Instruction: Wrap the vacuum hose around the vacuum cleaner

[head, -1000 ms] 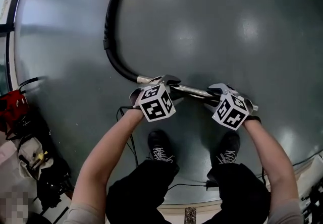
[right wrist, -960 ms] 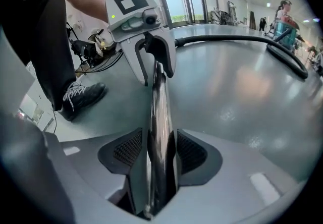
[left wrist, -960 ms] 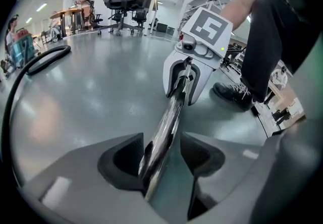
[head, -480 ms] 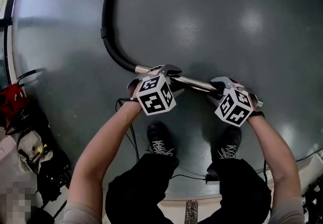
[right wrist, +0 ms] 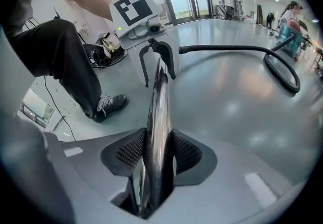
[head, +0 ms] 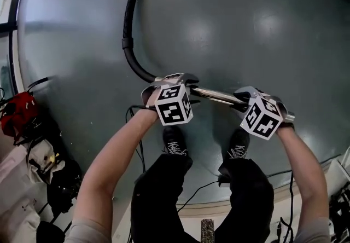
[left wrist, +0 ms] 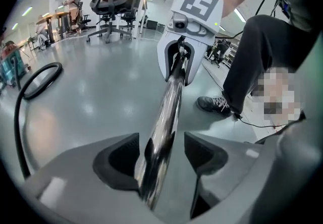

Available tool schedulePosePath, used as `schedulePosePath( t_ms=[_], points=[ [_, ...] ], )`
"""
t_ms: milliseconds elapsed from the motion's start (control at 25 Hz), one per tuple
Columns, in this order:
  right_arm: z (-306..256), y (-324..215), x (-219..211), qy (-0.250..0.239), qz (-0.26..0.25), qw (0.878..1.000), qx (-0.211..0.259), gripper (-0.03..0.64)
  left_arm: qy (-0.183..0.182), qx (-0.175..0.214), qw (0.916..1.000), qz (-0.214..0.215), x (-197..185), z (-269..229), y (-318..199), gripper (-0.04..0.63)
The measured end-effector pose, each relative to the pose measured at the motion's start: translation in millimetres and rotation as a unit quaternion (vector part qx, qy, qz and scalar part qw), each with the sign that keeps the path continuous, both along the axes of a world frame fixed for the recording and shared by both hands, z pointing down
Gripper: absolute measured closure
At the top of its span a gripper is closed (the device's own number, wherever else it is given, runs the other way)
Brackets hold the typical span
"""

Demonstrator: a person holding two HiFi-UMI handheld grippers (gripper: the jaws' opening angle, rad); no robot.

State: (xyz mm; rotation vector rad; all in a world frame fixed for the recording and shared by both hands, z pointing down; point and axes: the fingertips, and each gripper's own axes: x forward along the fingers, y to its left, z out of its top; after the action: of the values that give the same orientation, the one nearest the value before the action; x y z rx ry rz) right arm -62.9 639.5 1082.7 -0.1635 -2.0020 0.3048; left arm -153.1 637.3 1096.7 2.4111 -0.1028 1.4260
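Observation:
A chrome wand (head: 216, 94) runs level between my two grippers over the grey floor. The ribbed black hose (head: 128, 23) joins its left end and curves up out of the head view. My right gripper (head: 247, 95) is shut on the wand (right wrist: 157, 107), both pads pressed against it. My left gripper (head: 180, 79) has the wand (left wrist: 169, 112) running between its jaws, which stand apart with a gap showing beside the tube. In the right gripper view the hose (right wrist: 237, 48) trails away into a loop on the floor. The vacuum cleaner's body is not visible.
A red bag and other gear (head: 19, 116) lie at the left edge of the floor. Thin cables (head: 139, 149) run past the person's shoes (head: 174, 146). Office chairs (left wrist: 111, 1) and desks stand far off.
Both grippers and the wand have shifted a little to the right. The hose's cuff has moved right and the curve has tightened. The person's feet have stepped.

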Motion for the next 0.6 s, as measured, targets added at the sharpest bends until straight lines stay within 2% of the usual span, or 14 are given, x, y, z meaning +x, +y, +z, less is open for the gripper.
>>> schedulePosePath(
  t_ms=[120,240,320,400,480,600],
  points=[
    [-40.1,-6.5,6.8,0.001,-0.006,1.000,-0.004,0.429,-0.002,-0.007,0.9995,0.030,13.5,-24.4,-4.1,0.331],
    [-97.7,-16.6,13.0,0.011,-0.014,1.000,-0.001,0.428,0.005,-0.007,0.9983,0.057,23.2,-71.5,-11.0,0.334],
    [-134.5,-23.6,21.0,0.016,-0.018,1.000,-0.004,0.428,0.016,-0.007,0.9974,0.070,31.9,-106.5,-17.8,0.386],
    [-164.3,-32.2,29.5,0.018,-0.022,1.000,-0.006,0.428,0.025,-0.005,0.9963,0.082,40.8,-136.1,-24.6,0.410],
    [-212.1,-41.5,32.8,0.022,-0.021,1.000,-0.005,0.428,0.030,0.000,0.9953,0.092,44.4,-183.6,-33.4,0.422],
    [-312.3,-47.1,29.5,0.021,-0.008,1.000,-0.011,0.428,0.036,0.009,0.9934,0.109,41.1,-285.3,-42.4,0.426]
  ],
)
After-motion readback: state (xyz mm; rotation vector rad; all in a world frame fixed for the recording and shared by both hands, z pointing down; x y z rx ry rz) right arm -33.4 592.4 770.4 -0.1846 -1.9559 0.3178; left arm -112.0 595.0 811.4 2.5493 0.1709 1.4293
